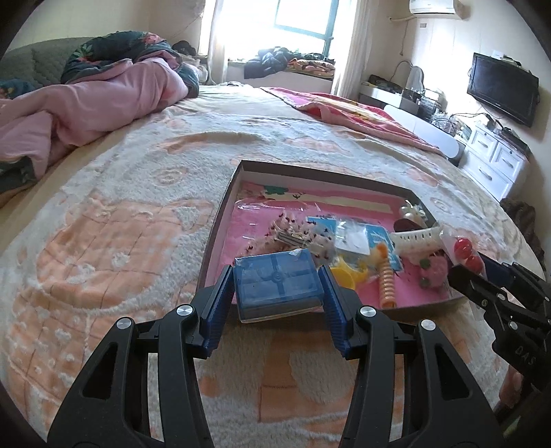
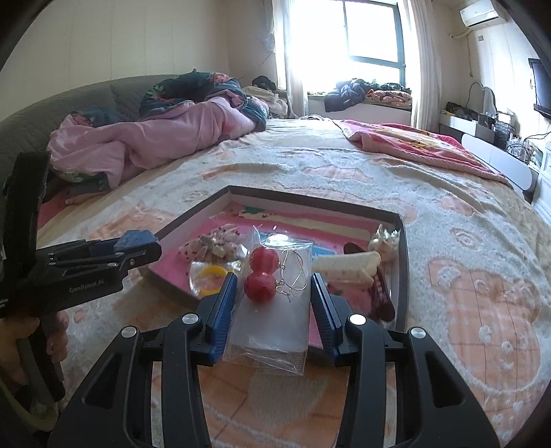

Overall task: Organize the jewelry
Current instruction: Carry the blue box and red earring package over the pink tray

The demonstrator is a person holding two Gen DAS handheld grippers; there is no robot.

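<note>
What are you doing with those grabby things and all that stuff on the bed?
A person is sorting jewelry from a shallow tray on the bed. The left gripper is clamped on a small blue box at the tray's near edge. The right gripper holds a clear packet with red ball earrings inside. A white hair clip, a yellow ring and other trinkets lie in the tray.

— Home bedroom?
— Clearly: wide bed under fleecy blanket, rumpled pink quilt, curtained window, wall-mounted television, white drawers, air conditioner.
</note>
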